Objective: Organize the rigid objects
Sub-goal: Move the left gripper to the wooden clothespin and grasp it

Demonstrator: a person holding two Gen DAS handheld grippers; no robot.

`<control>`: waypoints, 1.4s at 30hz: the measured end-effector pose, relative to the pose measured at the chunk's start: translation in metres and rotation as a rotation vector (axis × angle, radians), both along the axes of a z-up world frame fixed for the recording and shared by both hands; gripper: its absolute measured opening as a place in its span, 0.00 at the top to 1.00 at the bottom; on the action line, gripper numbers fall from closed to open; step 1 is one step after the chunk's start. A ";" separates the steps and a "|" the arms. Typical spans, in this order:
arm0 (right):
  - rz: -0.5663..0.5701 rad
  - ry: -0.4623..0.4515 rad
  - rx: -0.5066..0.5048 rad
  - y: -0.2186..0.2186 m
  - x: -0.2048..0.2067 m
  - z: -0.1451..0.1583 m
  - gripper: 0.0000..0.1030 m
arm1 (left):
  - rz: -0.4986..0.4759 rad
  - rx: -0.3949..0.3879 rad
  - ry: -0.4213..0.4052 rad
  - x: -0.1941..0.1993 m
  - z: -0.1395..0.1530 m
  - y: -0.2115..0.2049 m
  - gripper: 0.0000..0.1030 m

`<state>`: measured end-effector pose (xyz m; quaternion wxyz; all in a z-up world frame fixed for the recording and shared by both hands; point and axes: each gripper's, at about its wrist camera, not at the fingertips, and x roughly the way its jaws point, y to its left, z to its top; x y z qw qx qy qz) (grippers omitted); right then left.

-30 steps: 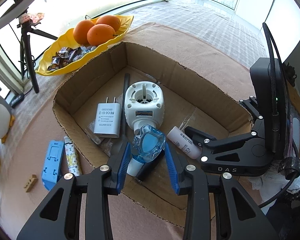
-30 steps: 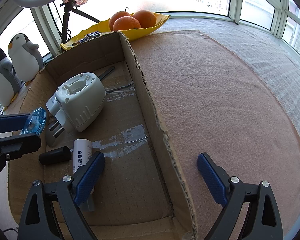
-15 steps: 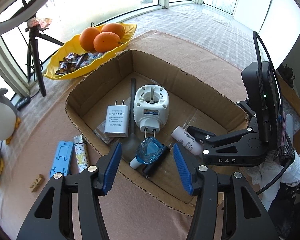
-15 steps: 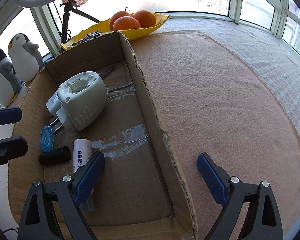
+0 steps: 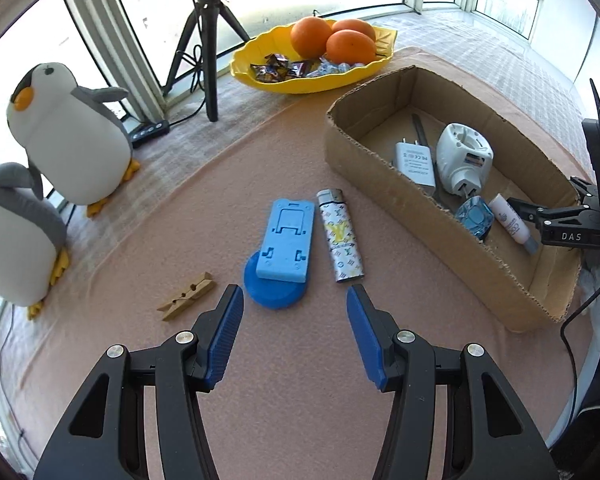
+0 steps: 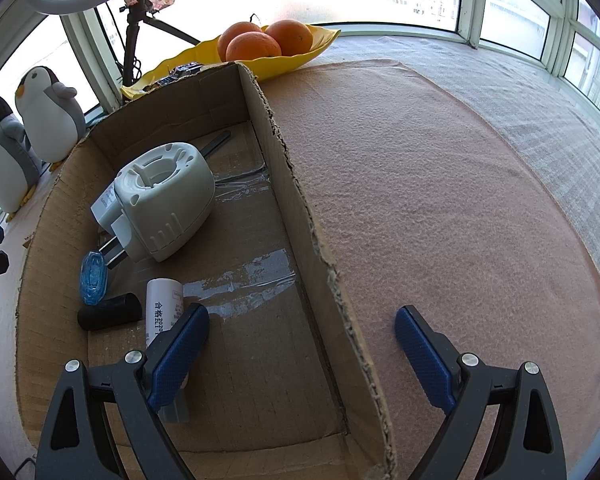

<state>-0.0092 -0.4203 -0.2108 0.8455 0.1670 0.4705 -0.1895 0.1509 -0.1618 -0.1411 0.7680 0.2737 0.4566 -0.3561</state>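
Note:
My left gripper (image 5: 294, 296) is open and holds nothing, hovering over the pink mat just short of a blue phone stand (image 5: 286, 240) that lies on a blue round lid (image 5: 274, 294). A patterned lighter (image 5: 340, 236) lies right of the stand and a wooden clothespin (image 5: 186, 296) left of it. The cardboard box (image 5: 380, 176) holds a white charger (image 5: 414, 162), a white plug-in device (image 6: 164, 200), a blue bottle (image 6: 92, 278), a white tube (image 6: 164, 308) and a black cylinder (image 6: 110, 316). My right gripper (image 6: 302, 314) stands open astride the box's right wall (image 6: 300, 216).
Two plush penguins (image 5: 72, 132) stand at the mat's left edge. A yellow dish (image 5: 260, 76) with oranges and sweets sits behind the box, next to a black tripod (image 5: 208, 40). Bare pink mat (image 6: 440, 200) stretches right of the box.
The left gripper opened, let the blue bottle drop into the box, then swung left out of the box to over the phone stand and lighter. The right gripper has not moved.

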 end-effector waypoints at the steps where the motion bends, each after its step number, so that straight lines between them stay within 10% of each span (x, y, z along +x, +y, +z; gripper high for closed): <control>1: 0.000 0.000 0.000 0.000 0.000 0.000 0.10 | 0.015 0.008 0.001 0.006 -0.002 0.007 0.48; 32: -0.010 0.020 0.002 -0.001 0.004 -0.002 0.06 | 0.029 0.123 0.032 0.082 -0.046 0.031 0.49; 42: -0.010 0.021 0.002 -0.001 0.004 -0.002 0.06 | 0.026 0.114 0.067 0.084 -0.054 0.030 0.73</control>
